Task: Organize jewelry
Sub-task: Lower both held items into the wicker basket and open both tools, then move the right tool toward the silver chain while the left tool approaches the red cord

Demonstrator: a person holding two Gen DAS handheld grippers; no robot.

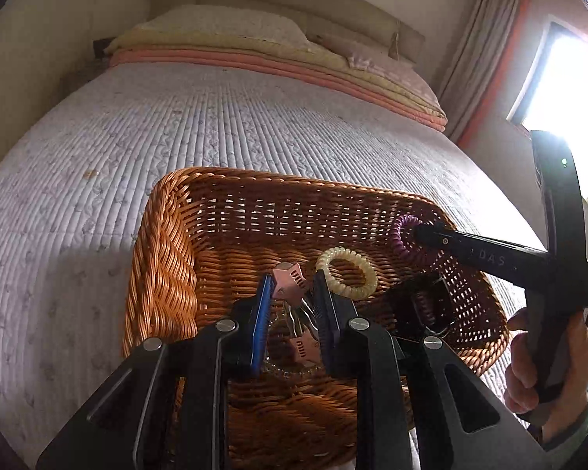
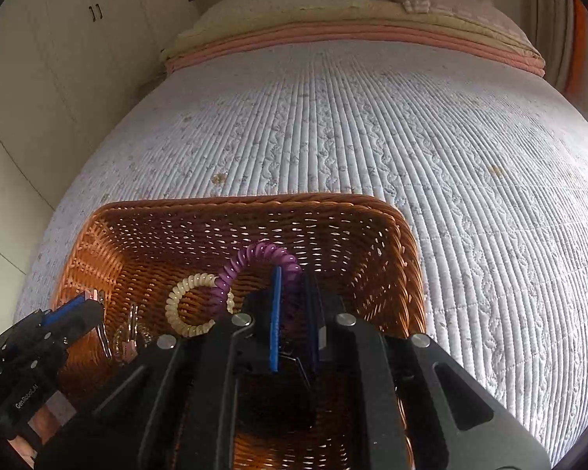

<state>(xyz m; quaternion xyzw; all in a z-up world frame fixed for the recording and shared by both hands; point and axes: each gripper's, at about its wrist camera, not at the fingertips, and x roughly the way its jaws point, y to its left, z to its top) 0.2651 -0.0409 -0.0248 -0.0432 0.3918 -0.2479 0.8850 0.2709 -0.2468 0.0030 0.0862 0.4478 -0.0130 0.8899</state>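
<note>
Both grippers over the brown woven wicker basket (image 1: pixel 164 274) on the quilted white bed (image 1: pixel 137 137). Left gripper (image 1: pixel 292 293) clamps a pink star-shaped hair clip (image 1: pixel 288 284). Right gripper (image 2: pixel 294 286) pinches a purple spiral hair tie (image 2: pixel 254 258). Cream spiral hair tie (image 1: pixel 347 274) lies on the basket floor, 1 o'clock of the clip.

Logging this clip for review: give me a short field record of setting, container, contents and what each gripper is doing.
setting: quilted bed
container: wicker basket on the bed
contents: cream coil hair tie, clear beaded bracelet
left gripper: shut on pink star hair clip, inside basket
right gripper: shut on purple coil hair tie, over basket
</note>
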